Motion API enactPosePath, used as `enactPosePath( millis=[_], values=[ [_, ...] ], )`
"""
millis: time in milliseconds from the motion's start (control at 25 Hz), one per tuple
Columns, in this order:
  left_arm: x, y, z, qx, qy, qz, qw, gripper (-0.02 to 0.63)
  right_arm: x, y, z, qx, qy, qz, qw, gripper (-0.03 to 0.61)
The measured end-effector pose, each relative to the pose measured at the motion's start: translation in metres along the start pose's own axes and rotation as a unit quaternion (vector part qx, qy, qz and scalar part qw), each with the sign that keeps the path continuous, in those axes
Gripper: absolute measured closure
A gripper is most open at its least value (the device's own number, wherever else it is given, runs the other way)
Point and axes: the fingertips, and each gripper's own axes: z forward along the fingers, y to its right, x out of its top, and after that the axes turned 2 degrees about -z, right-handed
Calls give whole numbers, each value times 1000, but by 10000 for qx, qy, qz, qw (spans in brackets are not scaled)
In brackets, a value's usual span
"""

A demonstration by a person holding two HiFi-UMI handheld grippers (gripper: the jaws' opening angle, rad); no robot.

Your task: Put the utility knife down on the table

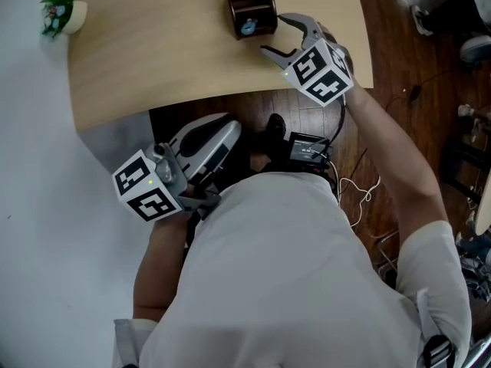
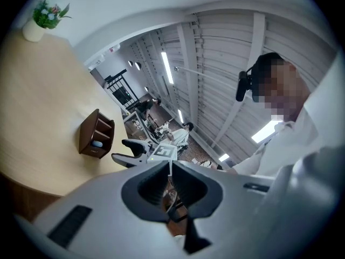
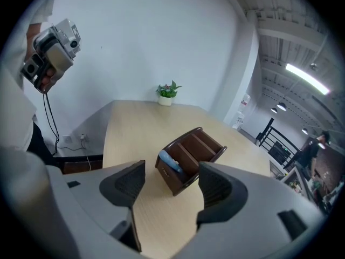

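Pale wooden tabletop (image 1: 169, 60): open surface across the upper centre of the head view, passable from its near curved edge. Obstacles: a dark brown wooden compartment box (image 1: 249, 2) at upper centre-right; a small green plant in a white pot (image 1: 63, 12) at far upper left, well apart. The right gripper (image 1: 271, 33), jaws apart, occupies the gap just right of the box.

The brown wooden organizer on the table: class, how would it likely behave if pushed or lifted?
Its board walls and dividers look rigid, so the organizer probably would not flex. Its broad base on the smooth table suggests a low push slides it rather than tips it. The light-blue item lies loose in one compartment and may shift when lifted.
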Motion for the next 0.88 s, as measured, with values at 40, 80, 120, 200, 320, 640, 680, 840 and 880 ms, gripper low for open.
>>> enactPosePath(
  millis=[40, 80, 120, 200, 320, 640, 680, 840, 880],
  values=[
    [0, 0, 0, -28, -14, 9, 10000, 611, 2, 0, -4, -33, 29, 25, 10000, 290],
    [0, 1, 1, -57, -29, 17, 10000, 611, 4, 1, -9, -70, 67, 56, 9999, 290],
    [0, 1, 1, -86, -44, 26, 9999, 611, 6, 1, -14, -116, 101, 94, 9998, 290],
    [1, 3, 2, -137, -70, 43, 9999, 611, 11, 3, -25, -211, 136, 208, 9995, 290],
    [2, 6, 4, -192, -84, 64, 9998, 611, 17, 4, -45, -339, 209, 545, 9977, 290],
    [2, 8, 3, -249, -82, 89, 9996, 611, 41, -9, -105, -195, 688, 1560, 9852, 294],
    [2, 8, 3, -257, -85, 90, 9996, 611, 43, -11, -112, -184, 744, 1684, 9827, 316],
    [2, 9, 3, -293, -99, 112, 9995, 611, 50, -17, -141, -273, 1027, 2280, 9678, 485],
    [3, 9, 3, -299, -100, 117, 9994, 611, 52, -19, -148, -283, 1096, 2415, 9638, 522]
  ],
)
